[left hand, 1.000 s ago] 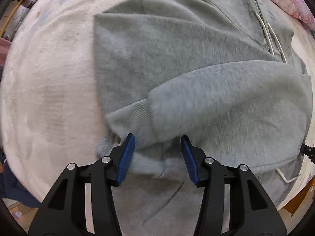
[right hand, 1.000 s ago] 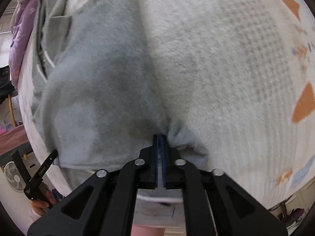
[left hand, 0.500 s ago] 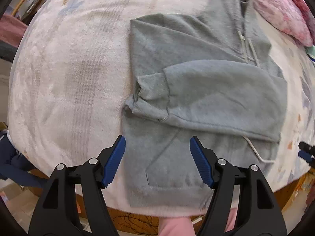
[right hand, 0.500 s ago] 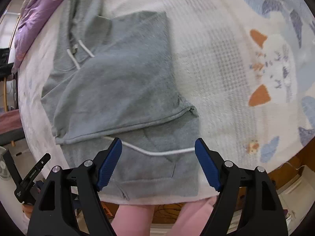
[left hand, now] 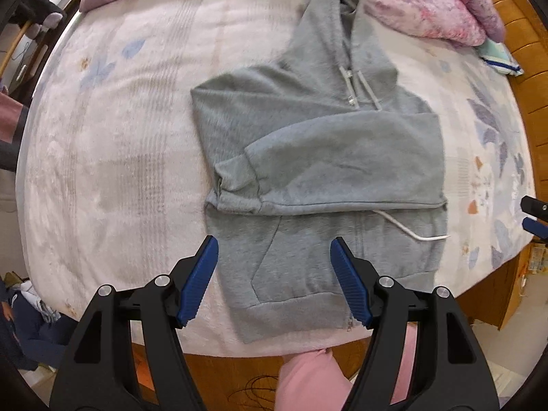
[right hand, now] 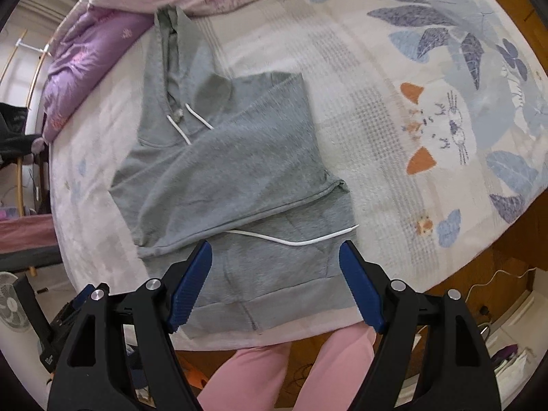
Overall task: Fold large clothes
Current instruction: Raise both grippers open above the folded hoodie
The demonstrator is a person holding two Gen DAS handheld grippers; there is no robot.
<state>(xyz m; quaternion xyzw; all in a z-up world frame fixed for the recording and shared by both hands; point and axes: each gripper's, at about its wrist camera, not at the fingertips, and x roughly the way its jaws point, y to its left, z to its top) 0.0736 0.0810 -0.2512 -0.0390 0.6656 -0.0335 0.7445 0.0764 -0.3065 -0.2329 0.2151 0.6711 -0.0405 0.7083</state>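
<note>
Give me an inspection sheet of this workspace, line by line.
Surface: bed with a pale printed blanket, wooden frame at the near edge.
Job's things: grey hoodie lying flat, both sleeves folded across the chest, hood pointing away, hem at the near edge, white drawstring trailing over the pocket.
Clutter: pink quilt and purple quilt at the far side.
Grippers: left gripper and right gripper both open, above the hem, holding nothing.
Cables: white cord on the floor.
Surroundings: fan, person's pink trousers.
</note>
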